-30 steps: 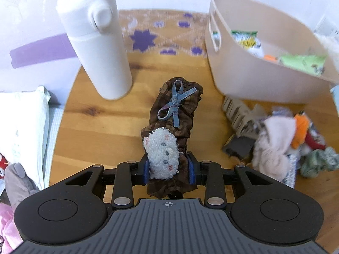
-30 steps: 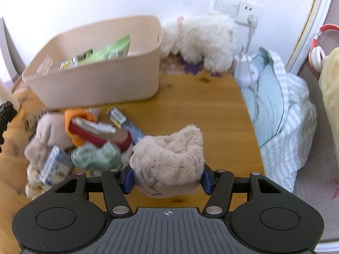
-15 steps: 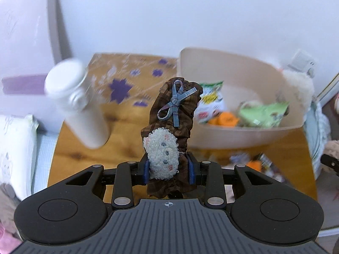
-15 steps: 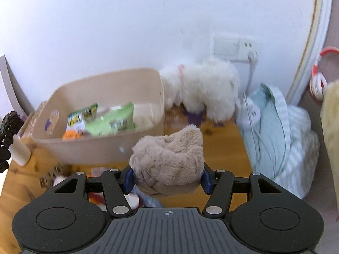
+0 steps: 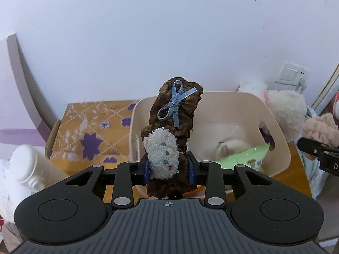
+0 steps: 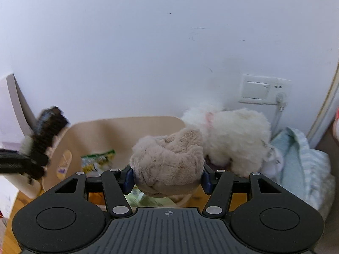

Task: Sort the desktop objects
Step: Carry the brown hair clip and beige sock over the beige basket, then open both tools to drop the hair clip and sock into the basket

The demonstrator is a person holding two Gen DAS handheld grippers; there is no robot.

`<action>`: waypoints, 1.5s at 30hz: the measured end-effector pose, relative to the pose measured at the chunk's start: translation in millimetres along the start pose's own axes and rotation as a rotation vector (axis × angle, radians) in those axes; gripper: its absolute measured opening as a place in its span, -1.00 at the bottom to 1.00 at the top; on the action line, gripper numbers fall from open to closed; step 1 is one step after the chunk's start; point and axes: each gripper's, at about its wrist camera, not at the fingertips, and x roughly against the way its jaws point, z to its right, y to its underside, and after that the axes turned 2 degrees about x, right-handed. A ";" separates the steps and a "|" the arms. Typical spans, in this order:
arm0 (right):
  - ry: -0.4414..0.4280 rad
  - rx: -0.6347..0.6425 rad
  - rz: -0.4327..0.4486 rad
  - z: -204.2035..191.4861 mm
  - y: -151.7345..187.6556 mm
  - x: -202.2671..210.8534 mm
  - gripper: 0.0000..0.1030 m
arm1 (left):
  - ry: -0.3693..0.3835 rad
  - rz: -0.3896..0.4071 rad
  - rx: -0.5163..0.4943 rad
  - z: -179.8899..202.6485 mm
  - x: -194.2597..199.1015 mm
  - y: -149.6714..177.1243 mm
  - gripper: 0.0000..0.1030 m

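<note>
Left wrist view first: the left gripper (image 5: 168, 172) has its blue-padded fingers (image 5: 145, 170) pinched snug on a brown plaid fabric scrunchie with a fuzzy white bear patch and a thin blue ribbon bow (image 5: 173, 135). The scrunchie sticks up out of the jaws and sits in front of the beige plastic storage bin with cut-out handles (image 5: 277, 131), held up above its near-left rim as far as I can tell. Inside the bin there's a light green snack packet (image 5: 243, 155) plus something pale and fluffy that I can't make out. To the left, a white plastic bottle (image 5: 31, 167) stands beside a yellow floral cloth with purple flowers (image 5: 89, 135). Behind the bin's right corner is a fluffy white plush toy (image 5: 284, 110), and a white wall switch plate (image 5: 291, 74) above it. At the far right edge the right gripper pokes in, carrying something beige and furry.

Right wrist view: the right gripper (image 6: 168, 178) is clamped, at a medium-wide gap, around a beige furry plush scrunchie (image 6: 169, 160), bunched up between the pads. It's hovering over the bin's near-right corner, bin rim (image 6: 127, 119) behind it. The white plush toy (image 6: 235, 133) is just behind on the right, with a pale blue striped blanket (image 6: 300, 158) further right. The left gripper with its brown scrunchie shows blurry at the left edge (image 6: 45, 131).
</note>
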 end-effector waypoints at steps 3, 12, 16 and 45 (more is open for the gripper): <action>-0.023 0.001 -0.003 -6.8 -5.8 -12.7 0.08 | -0.019 -0.023 -0.009 15.1 -16.0 -5.3 -0.35; -0.070 -0.033 -0.097 -14.5 -8.1 -59.8 0.08 | -0.093 -0.117 -0.022 31.9 -62.1 -2.2 -0.35; -0.078 0.018 -0.133 -26.4 -5.4 -73.2 0.08 | -0.124 -0.138 -0.044 35.0 -72.8 6.4 -0.35; -0.079 0.168 -0.128 -41.2 10.4 -56.4 1.00 | -0.149 -0.080 -0.104 22.8 -30.9 23.2 0.45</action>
